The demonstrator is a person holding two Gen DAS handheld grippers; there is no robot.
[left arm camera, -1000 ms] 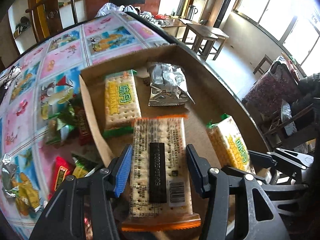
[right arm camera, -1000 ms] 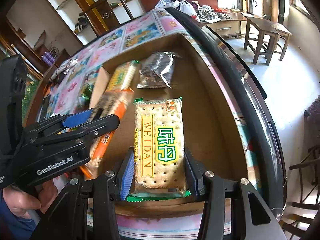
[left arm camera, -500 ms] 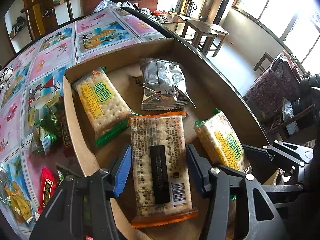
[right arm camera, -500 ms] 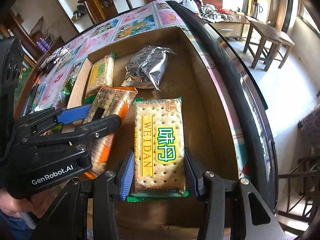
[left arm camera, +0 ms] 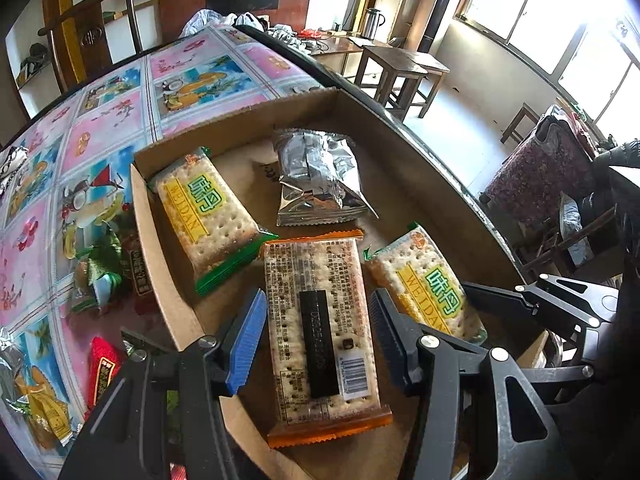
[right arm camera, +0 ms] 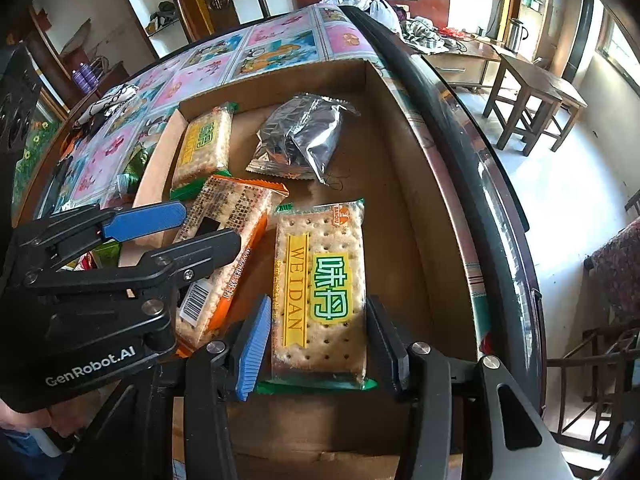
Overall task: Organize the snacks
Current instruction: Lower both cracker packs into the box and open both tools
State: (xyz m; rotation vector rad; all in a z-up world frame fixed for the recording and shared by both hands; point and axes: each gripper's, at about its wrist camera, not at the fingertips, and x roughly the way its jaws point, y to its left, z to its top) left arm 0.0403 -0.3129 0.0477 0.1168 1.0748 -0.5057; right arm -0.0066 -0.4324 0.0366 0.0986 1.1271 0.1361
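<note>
Your left gripper (left arm camera: 318, 344) straddles orange-trimmed cracker pack (left arm camera: 320, 328), pack lying flat on cardboard box (left arm camera: 248, 124) floor, small gaps either side, pads off it. Your right gripper (right arm camera: 318, 344) just eased wider around green WEIDAN cracker pack (right arm camera: 320, 292), right of orange one; contact there: cannot tell. Silver foil pouch (left arm camera: 318, 178) at far end.

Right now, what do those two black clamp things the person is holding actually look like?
Both are black angular frames with silver rivets. The left gripper has one ribbed blue pad and one darker pad opposite; the right gripper has the same pairing. White "GenRobot.AI" lettering marks the left gripper's body. No cables are visible. A blue sleeve shows below it.
</note>
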